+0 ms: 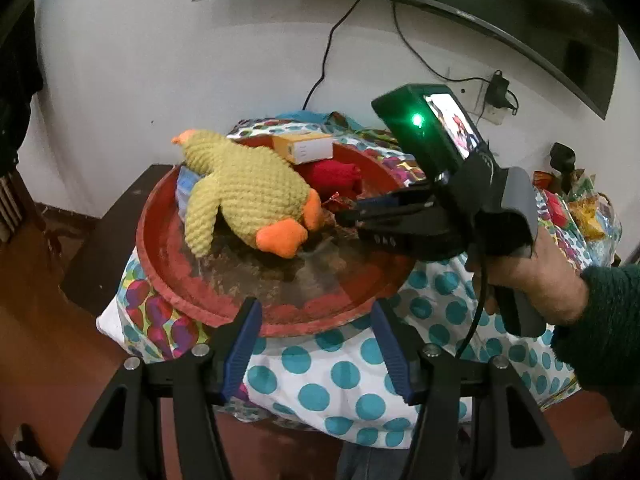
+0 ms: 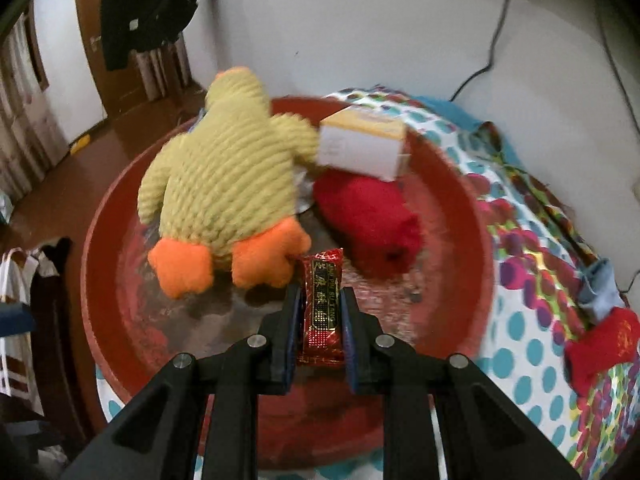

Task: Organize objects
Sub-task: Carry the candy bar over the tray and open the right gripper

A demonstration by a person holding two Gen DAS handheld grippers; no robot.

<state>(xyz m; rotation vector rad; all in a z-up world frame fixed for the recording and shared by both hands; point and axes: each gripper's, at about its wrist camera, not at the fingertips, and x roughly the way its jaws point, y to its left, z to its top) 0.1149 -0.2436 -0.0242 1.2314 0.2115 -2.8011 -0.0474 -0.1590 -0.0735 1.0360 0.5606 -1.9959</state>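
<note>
Red basin holds plush duck.

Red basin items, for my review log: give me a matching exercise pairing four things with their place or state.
1. knitted duck
2. candy wrapper
3. small box
4. left tongs

a. gripped by the right tongs
b. open, holding nothing
c. propped on the red cloth roll
d. lying face down, orange feet toward the right camera

Pairs: 1-d, 2-a, 3-c, 4-b

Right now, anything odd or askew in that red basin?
The white-and-yellow box sits tilted, propped on the red knit item and the duck plush. The basin bottom looks worn and scuffed. Nothing spilled.
</note>
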